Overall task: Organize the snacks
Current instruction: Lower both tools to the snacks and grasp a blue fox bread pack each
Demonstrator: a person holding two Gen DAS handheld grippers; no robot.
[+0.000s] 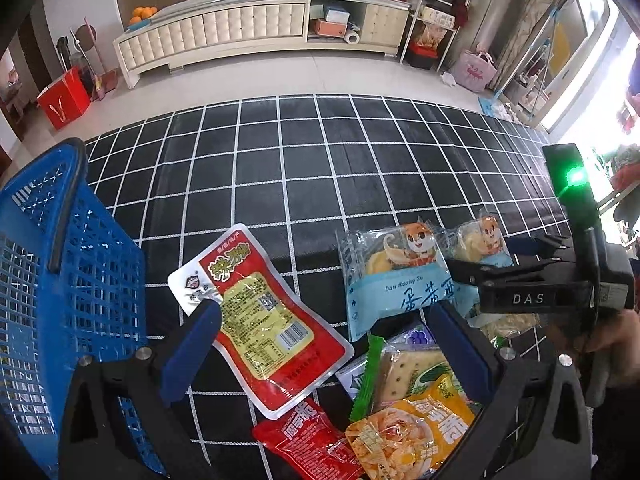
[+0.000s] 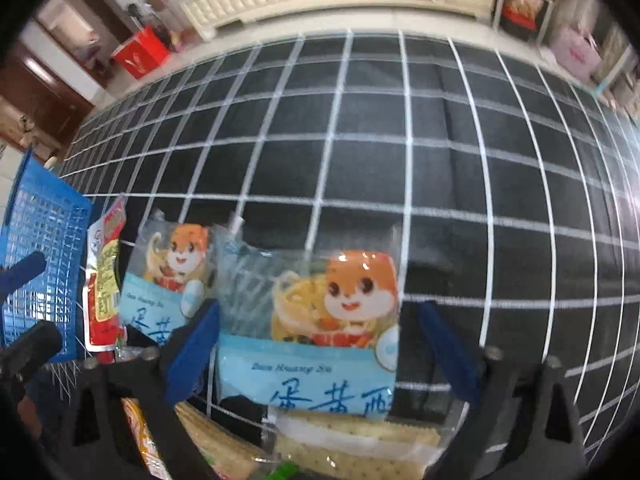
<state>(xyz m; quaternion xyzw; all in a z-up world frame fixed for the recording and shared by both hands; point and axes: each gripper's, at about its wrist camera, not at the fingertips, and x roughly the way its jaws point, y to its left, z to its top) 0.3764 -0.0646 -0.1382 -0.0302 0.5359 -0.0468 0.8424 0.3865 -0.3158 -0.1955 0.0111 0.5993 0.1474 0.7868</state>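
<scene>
Two grippers over a black grid-pattern mat (image 1: 320, 168), both w/ jaws spread and nothing between the pads.

- Left gripper (image 1: 332, 344): hovers above the snack pile. Its left blue finger (image 1: 192, 344) overlaps the edge of a red vacuum-sealed pouch (image 1: 260, 320) lying flat on the mat.
- Right gripper (image 2: 320, 352): straddles a light-blue egg-yolk pastry pack (image 2: 312, 344); fingers on either side, contact cannot be confirmed. A second identical pack (image 2: 168, 276) lies just beside it, to the left.
- Blue plastic basket (image 1: 60, 272): far left, beside the red pouch.
- Near pile: cracker pack w/ green edge (image 1: 404, 372), orange snack pack (image 1: 408, 436), small red pack (image 1: 308, 440), overlapping.
- Bkgd: cream cabinet (image 1: 248, 28), red bag (image 1: 64, 100).
</scene>
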